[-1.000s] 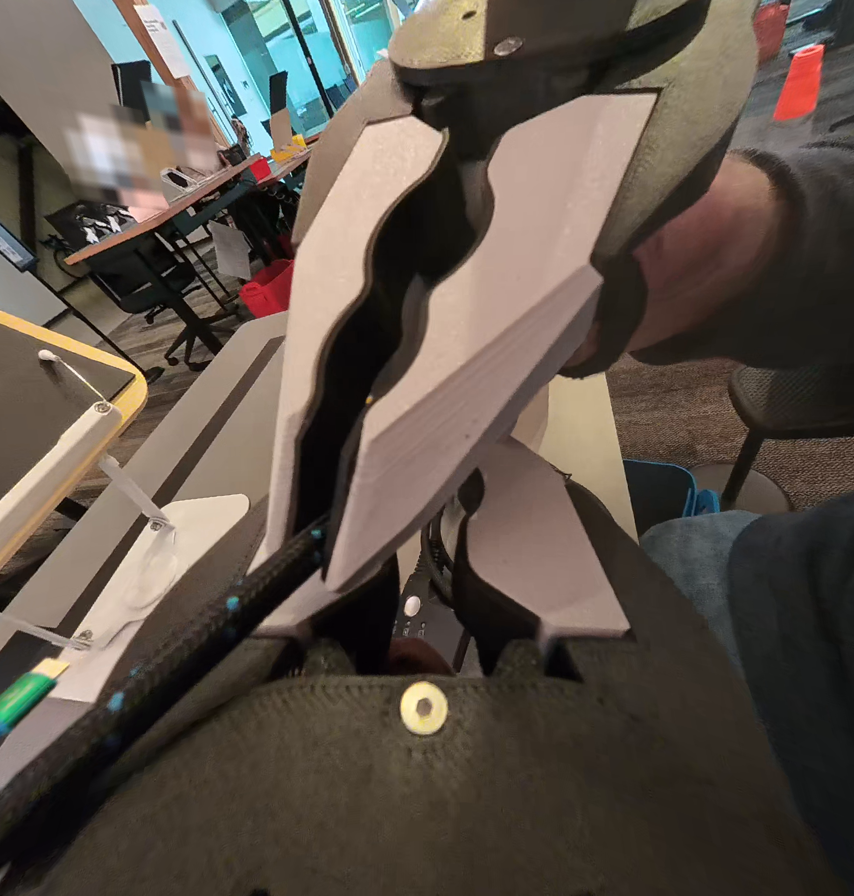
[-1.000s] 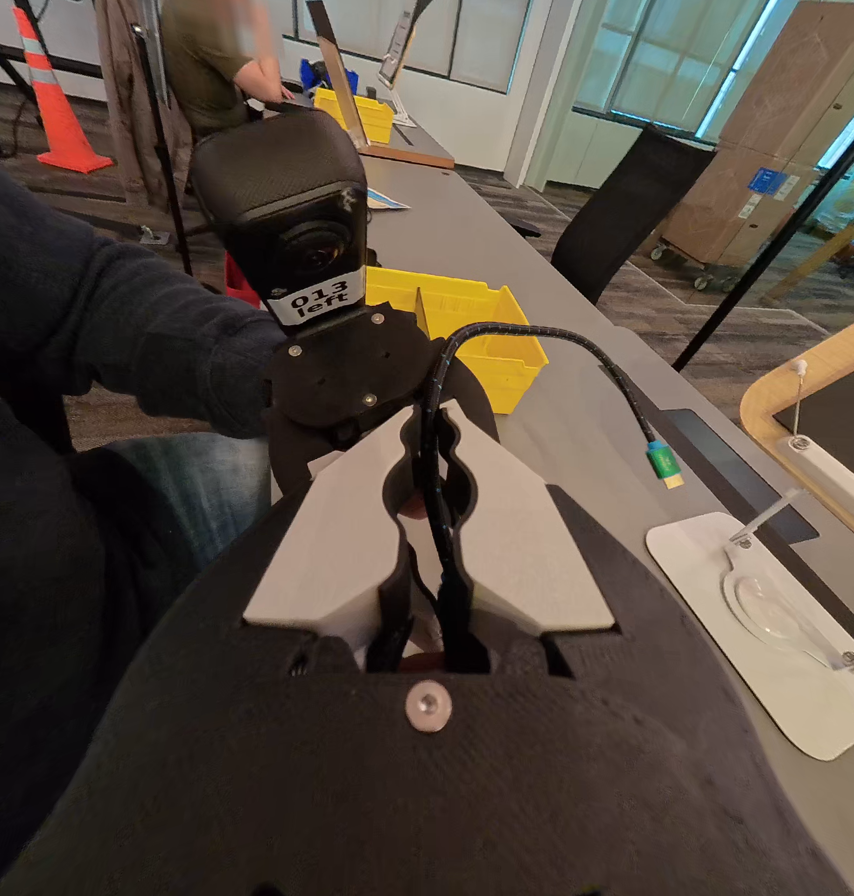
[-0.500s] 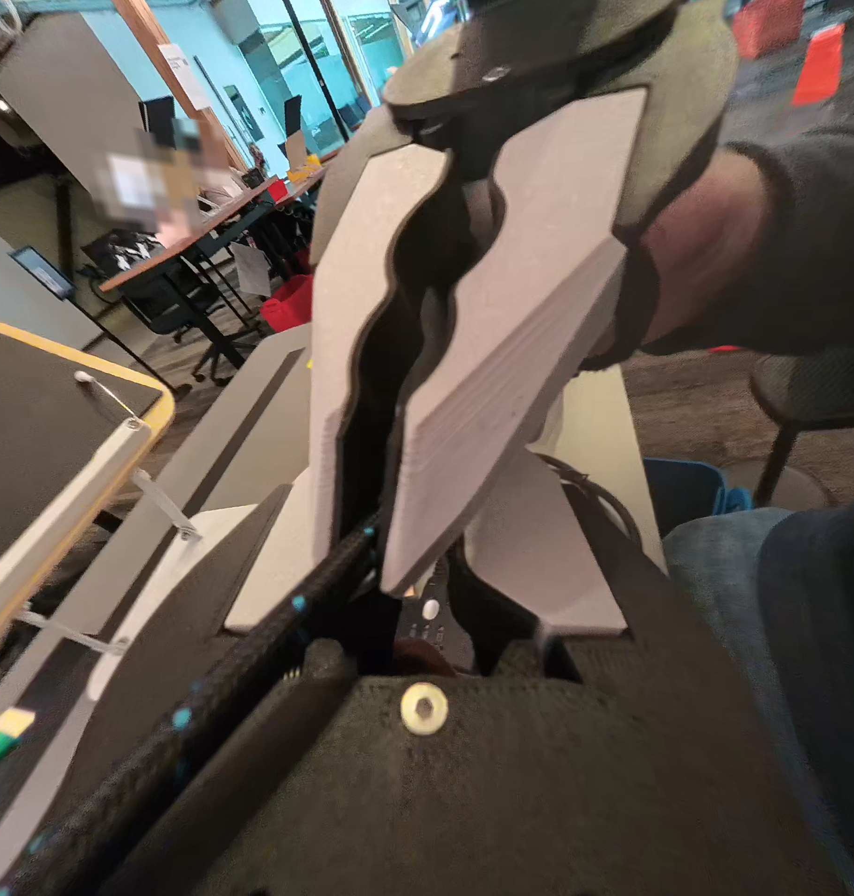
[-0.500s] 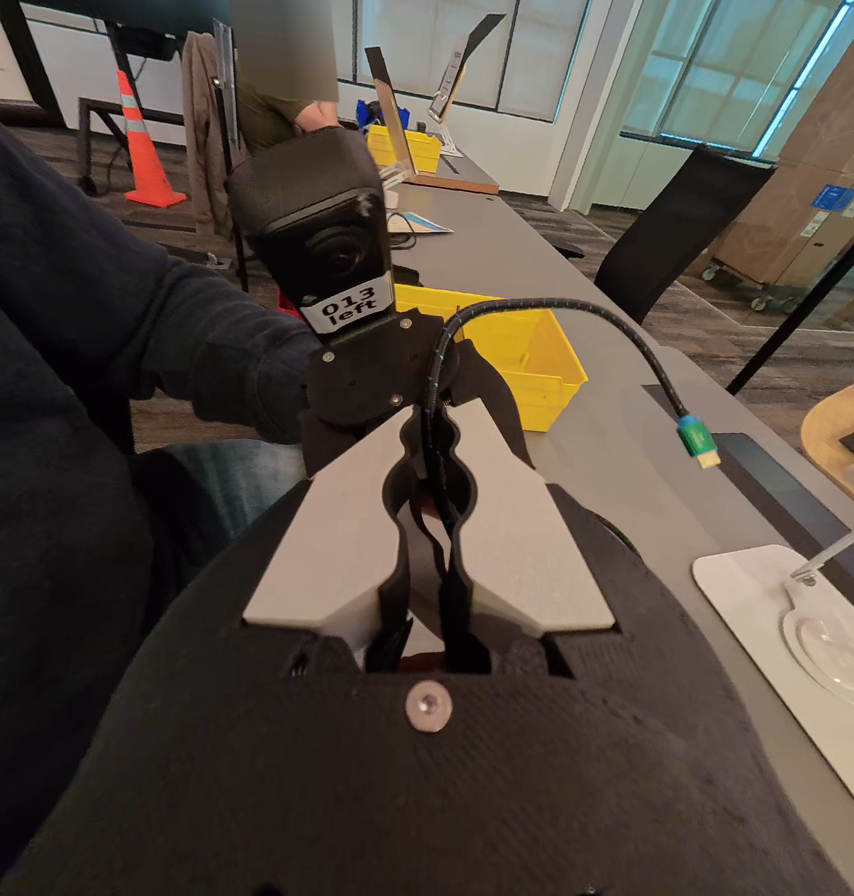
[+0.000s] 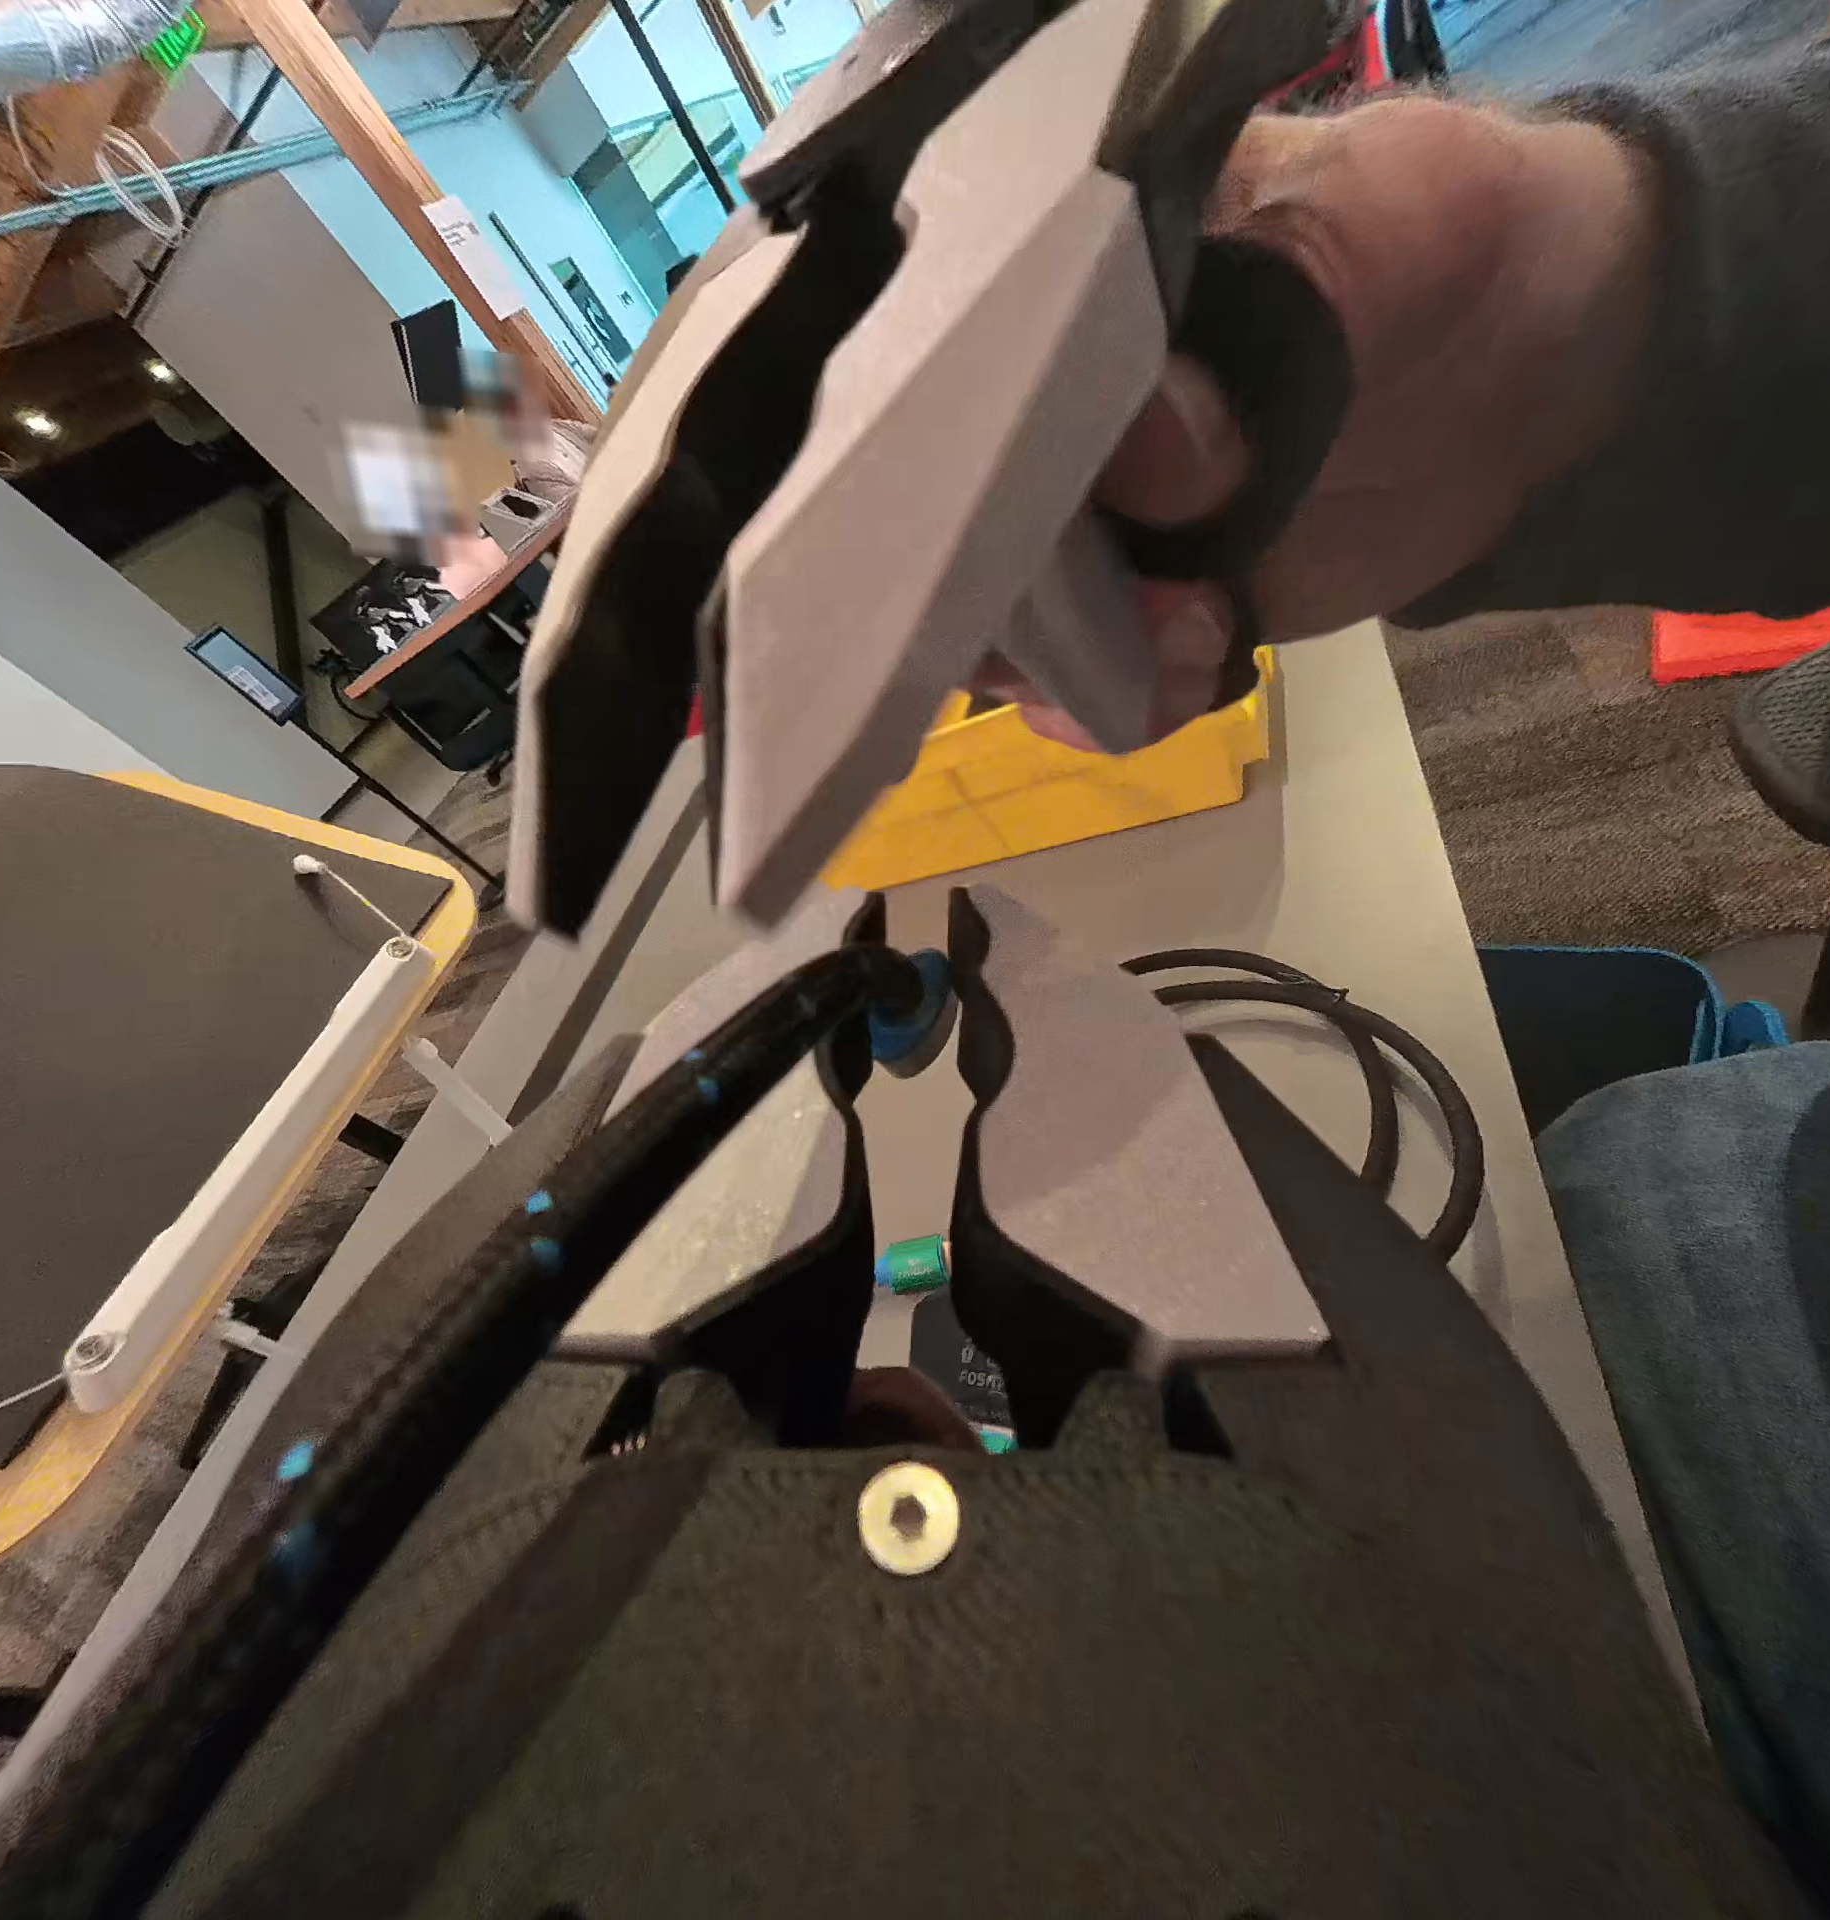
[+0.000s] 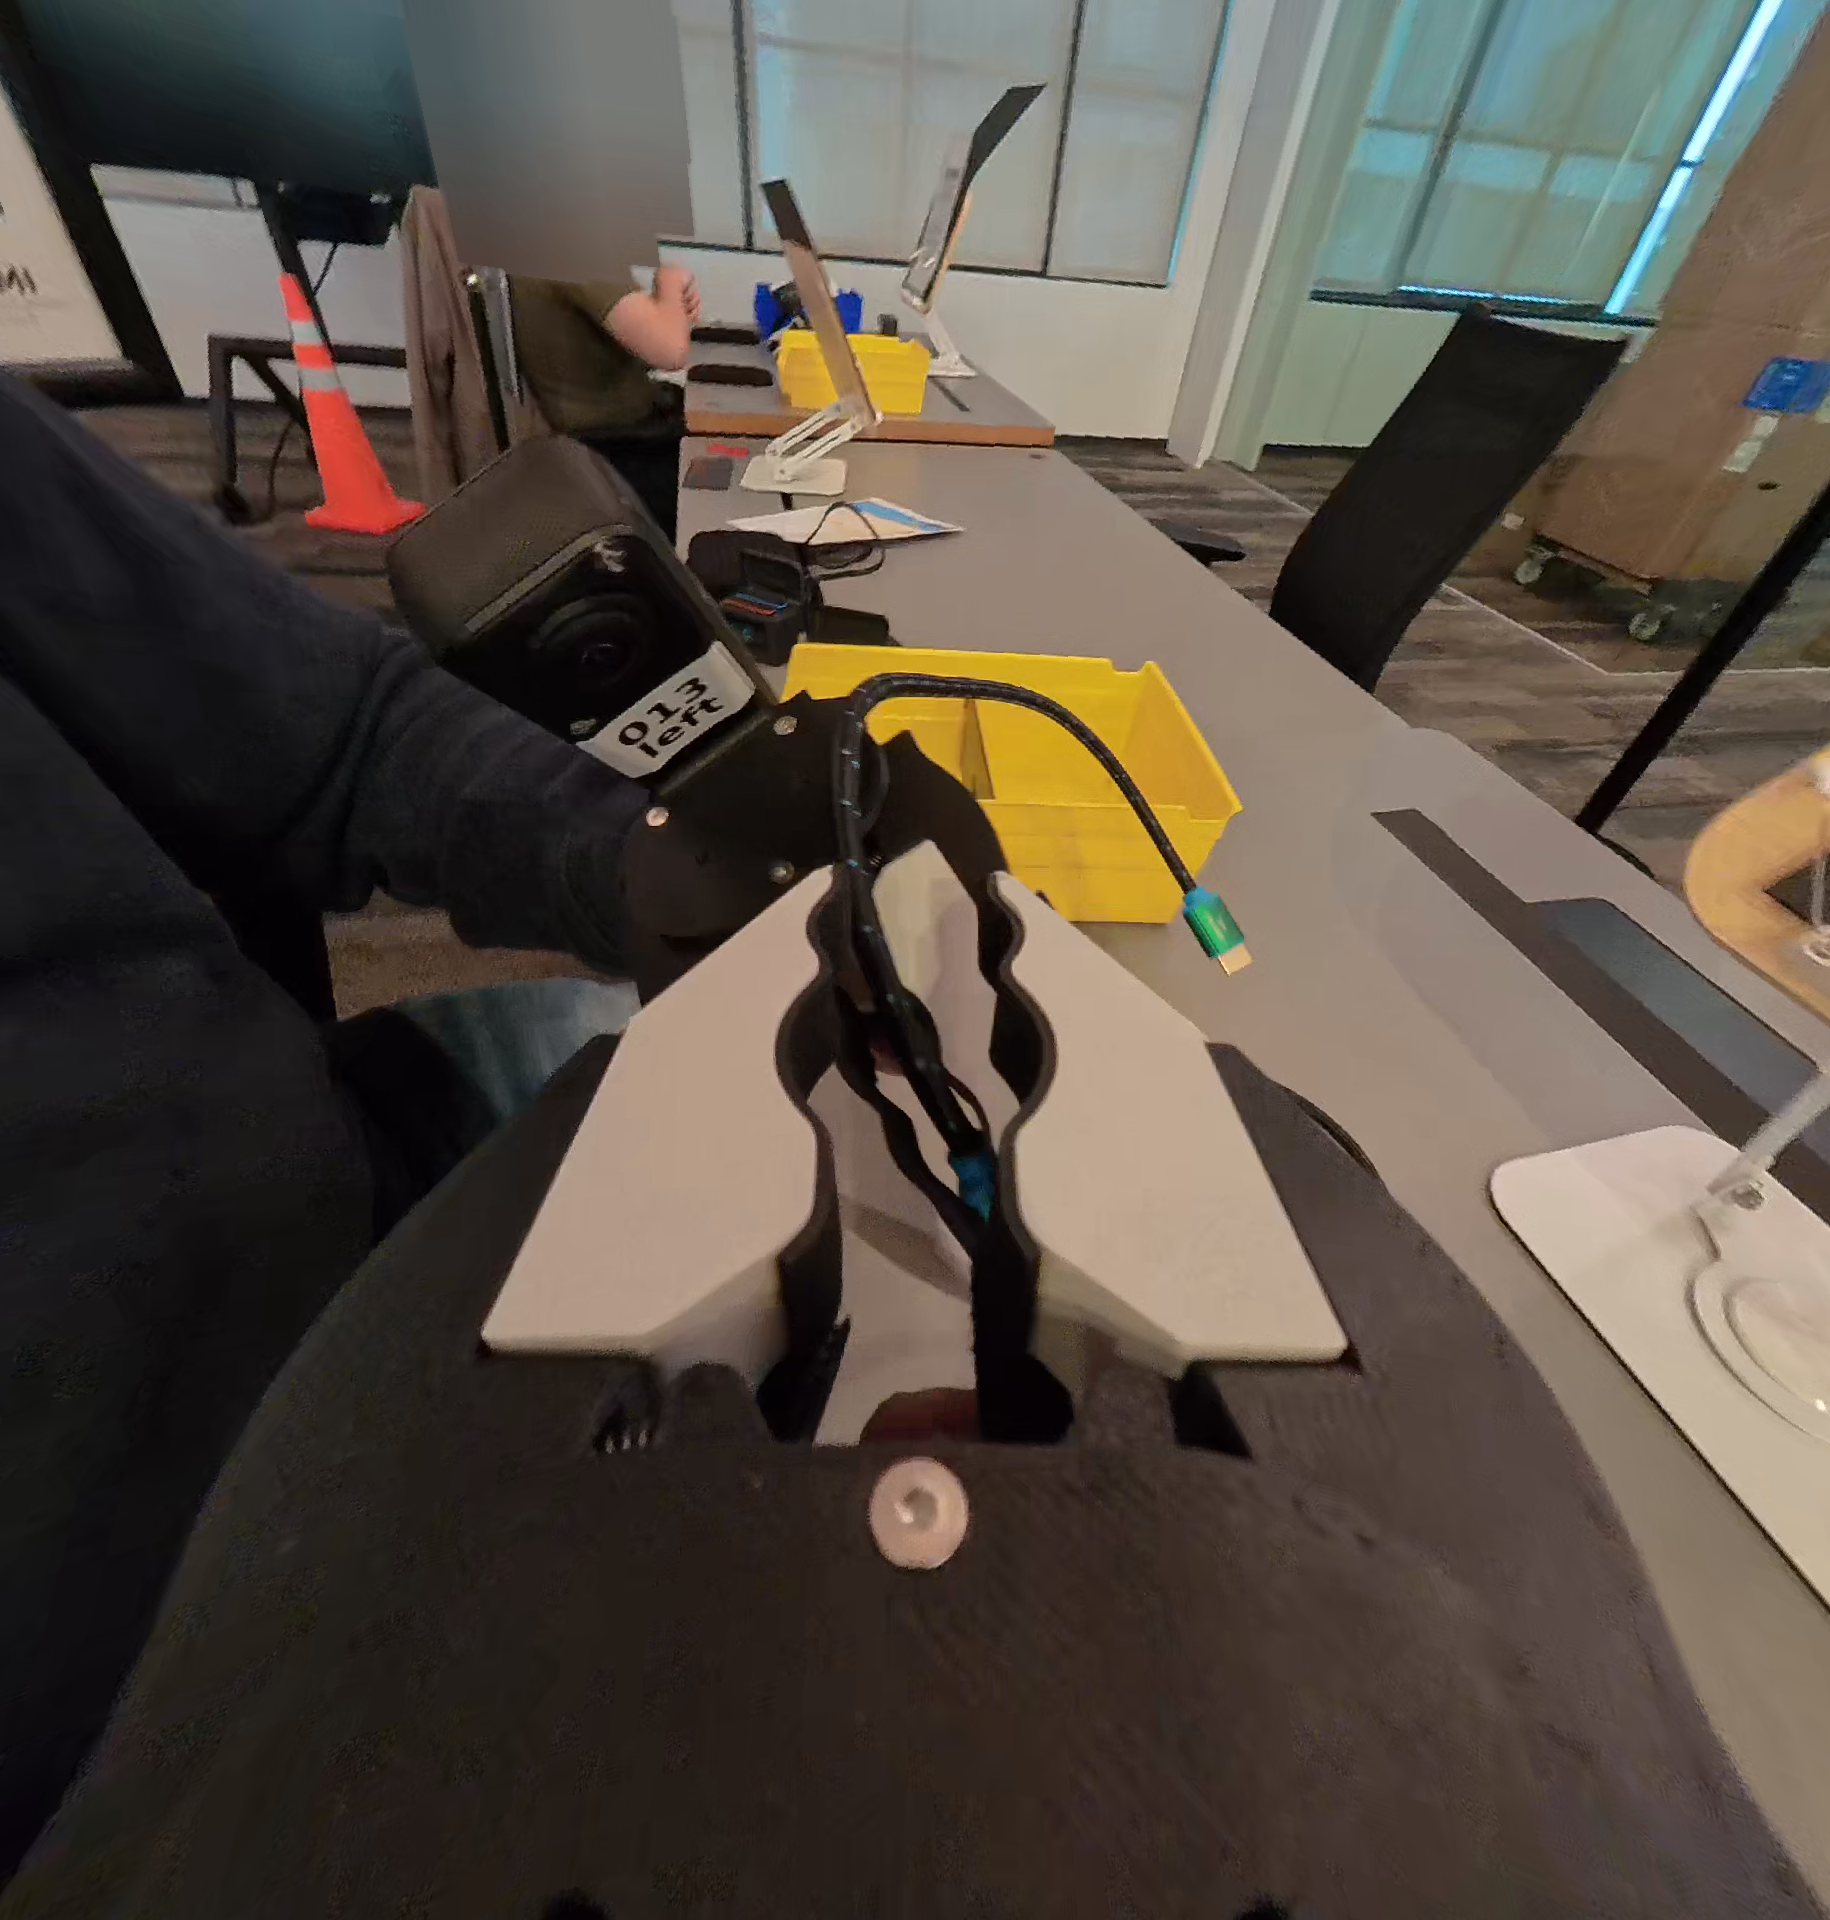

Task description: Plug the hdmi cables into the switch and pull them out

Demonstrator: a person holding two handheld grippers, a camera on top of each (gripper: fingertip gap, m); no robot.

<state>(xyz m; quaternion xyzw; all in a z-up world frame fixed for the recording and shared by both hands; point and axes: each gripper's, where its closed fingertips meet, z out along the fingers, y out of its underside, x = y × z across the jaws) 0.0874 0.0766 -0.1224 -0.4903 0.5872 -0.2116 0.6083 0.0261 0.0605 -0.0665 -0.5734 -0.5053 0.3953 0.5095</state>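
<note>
My right gripper hangs released around the braided HDMI cable; my left gripper pinches that cable above the grey tabletop, near its yellow bin.

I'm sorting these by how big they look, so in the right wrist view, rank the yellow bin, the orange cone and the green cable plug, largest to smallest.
1. yellow bin
2. orange cone, though it stands farther back, so nearness skews this
3. green cable plug, clearly smallest
</note>
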